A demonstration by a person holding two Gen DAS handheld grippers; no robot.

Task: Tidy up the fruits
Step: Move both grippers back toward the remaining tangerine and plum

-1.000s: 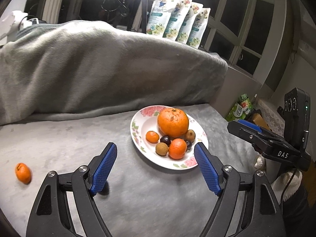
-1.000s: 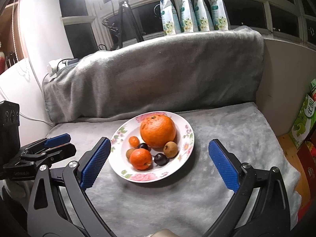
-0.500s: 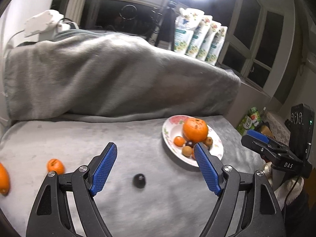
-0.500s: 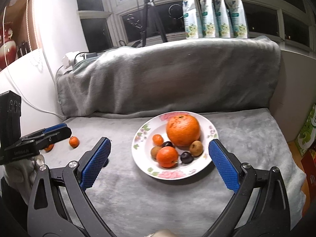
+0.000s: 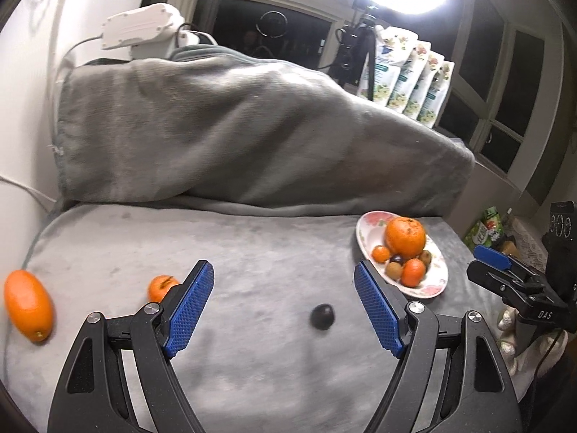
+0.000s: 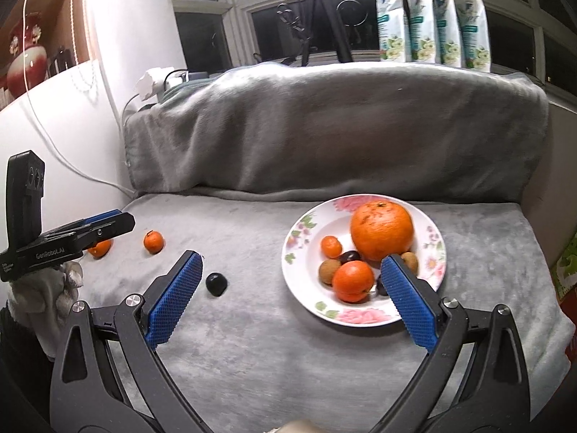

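left tool (image 5: 283, 306) released | right tool (image 6: 288, 296) released | plum (image 5: 322, 316) loose on blanket (image 5: 252, 379)

Two low wrist views facing windows, sharing plate (image 5: 436, 281)

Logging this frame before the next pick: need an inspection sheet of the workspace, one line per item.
Surface: grey blanket over the flat top and the raised back; no bare surface seen.
Job's things: floral plate holds a large orange, two small oranges, two brown and two dark fruits. Loose on the blanket: dark fruit, small orange, oval orange fruit.
Clutter: nothing seen on the blanket.
Grippers: left gripper open, empty; right gripper open, empty.
Cables: white cables down the left wall from a power strip.
Surroundings: four pouches, tripod, dark windows.
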